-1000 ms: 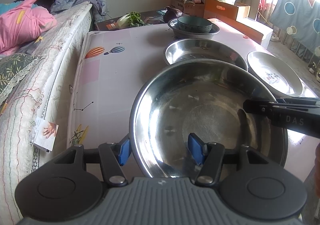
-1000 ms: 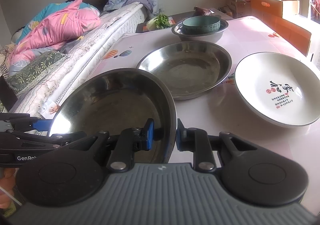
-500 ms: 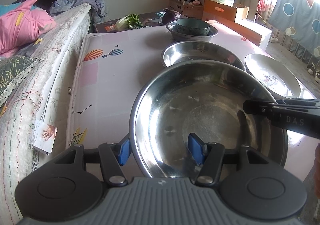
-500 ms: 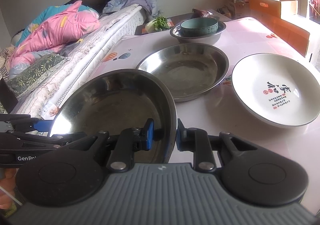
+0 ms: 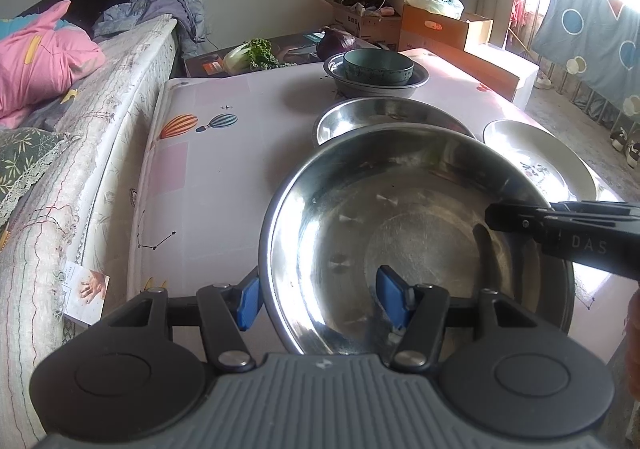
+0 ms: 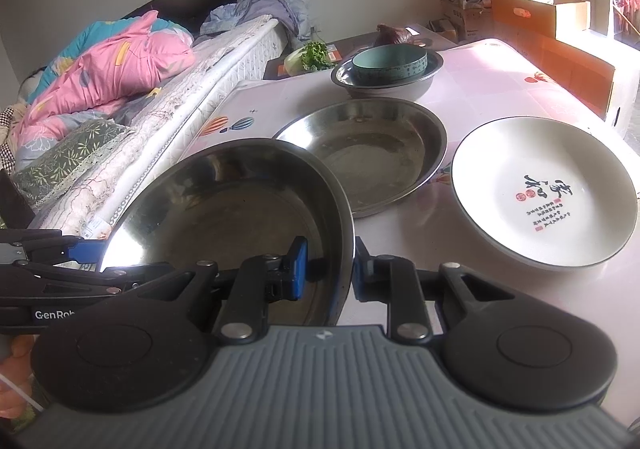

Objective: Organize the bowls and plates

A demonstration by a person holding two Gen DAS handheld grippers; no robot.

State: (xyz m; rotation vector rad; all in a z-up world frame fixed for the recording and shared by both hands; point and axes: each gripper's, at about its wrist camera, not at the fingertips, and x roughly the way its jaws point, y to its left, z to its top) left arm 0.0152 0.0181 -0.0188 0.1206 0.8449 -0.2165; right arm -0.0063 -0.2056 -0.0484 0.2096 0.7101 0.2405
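A large steel plate (image 5: 420,217) (image 6: 224,209) hangs just above the near edge of the table, held from both sides. My left gripper (image 5: 320,301) is shut on its left rim, one blue pad outside and one on the inner wall. My right gripper (image 6: 330,269) is shut on the right rim. Just beyond, on the table, lies a second steel plate (image 5: 384,117) (image 6: 368,153). A white plate with printed characters (image 5: 536,161) (image 6: 544,193) lies to its right. At the far end a teal bowl (image 5: 378,65) (image 6: 390,61) sits inside a grey metal bowl (image 5: 376,87).
The table (image 5: 208,177) has a pale pink cloth with balloon prints. A bed (image 5: 60,153) with pink bedding runs along its left side. Leafy greens (image 5: 256,53) and cardboard boxes (image 5: 440,29) stand behind the table's far end.
Both grippers and the held steel plate have edged slightly toward the dishes on the table. Both grips look the same.
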